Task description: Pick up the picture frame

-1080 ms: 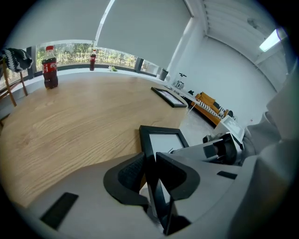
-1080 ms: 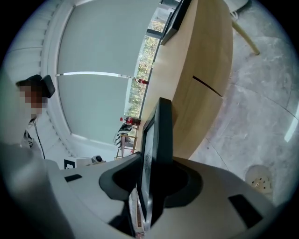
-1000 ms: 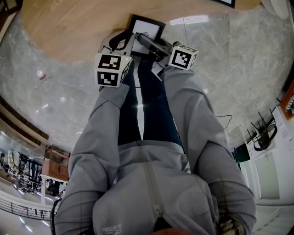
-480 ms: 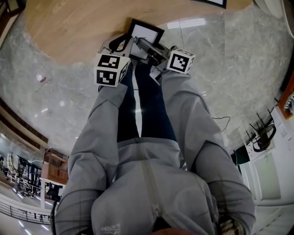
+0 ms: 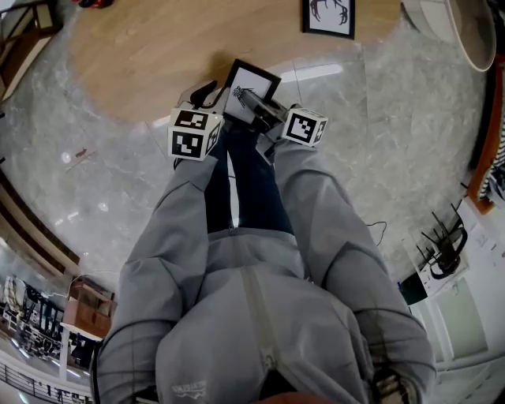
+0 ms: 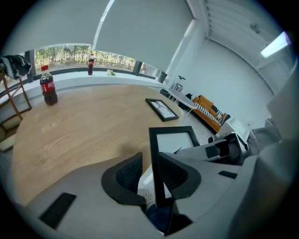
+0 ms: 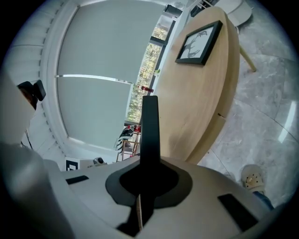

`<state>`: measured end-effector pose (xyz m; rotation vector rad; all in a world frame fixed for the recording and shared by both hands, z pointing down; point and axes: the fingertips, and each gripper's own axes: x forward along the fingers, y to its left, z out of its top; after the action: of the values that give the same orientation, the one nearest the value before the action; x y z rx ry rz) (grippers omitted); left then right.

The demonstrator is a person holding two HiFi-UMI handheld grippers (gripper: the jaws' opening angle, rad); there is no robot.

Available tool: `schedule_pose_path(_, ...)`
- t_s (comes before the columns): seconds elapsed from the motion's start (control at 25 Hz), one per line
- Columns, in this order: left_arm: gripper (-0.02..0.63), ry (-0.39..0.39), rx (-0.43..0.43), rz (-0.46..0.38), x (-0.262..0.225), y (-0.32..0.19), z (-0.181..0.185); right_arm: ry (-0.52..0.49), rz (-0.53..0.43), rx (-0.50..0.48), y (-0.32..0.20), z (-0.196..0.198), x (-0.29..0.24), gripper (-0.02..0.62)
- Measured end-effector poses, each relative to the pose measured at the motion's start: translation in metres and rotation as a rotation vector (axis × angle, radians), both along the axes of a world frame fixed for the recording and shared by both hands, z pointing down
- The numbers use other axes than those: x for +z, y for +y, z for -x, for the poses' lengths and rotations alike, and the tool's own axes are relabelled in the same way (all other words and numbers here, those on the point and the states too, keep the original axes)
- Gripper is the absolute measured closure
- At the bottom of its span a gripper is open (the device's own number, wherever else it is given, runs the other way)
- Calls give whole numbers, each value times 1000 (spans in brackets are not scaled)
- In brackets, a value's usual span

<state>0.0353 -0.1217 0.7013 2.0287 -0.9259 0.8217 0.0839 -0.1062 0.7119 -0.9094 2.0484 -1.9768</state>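
Rounded wooden table point(image 5: 158, 55): one black-framed picture point(image 5: 328, 16) is laid flat on it; one red-labelled cola bottle point(image 6: 48, 85) is stood upright, well apart.

Slim black picture frame point(image 5: 252, 81), white sheet inside, held tilted above the wooden table point(image 5: 158, 55)

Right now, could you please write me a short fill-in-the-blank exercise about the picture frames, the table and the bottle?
1. The right gripper holds the picture frame by its edge, with its jaws ____.
2. A second frame lies flat on the wooden ____.
3. The bottle standing upright on that same surface has a ____ cap.
Missing words: shut; table; red.
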Motion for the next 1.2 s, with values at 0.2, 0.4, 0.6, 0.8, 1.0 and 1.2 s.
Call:
schedule_pose_path(0.2,497,-2,-9,-31,-58,-3,8,69,-9,-3,-2,-12,-47,557)
schedule_pose_path(0.4,500,-7,-12,-58,-124,2,17,177,-43,-32,2,-19,-98,557)
schedule_pose_path(0.6,549,15,-67,-46,-190,11,28,264,-62,-48,12,-22,-159,557)
schedule_pose_path(0.8,579,26,-86,-75,-251,19,45,327,-102,-66,17,-22,-214,557)
schedule_pose_path(1.0,588,61,-113,-109,-300,27,57,400,-177,-54,15,-27,-267,557)
schedule_pose_path(1.2,588,84,-142,-194,-344,27,67,470,-320,-101,12,-18,-320,557)
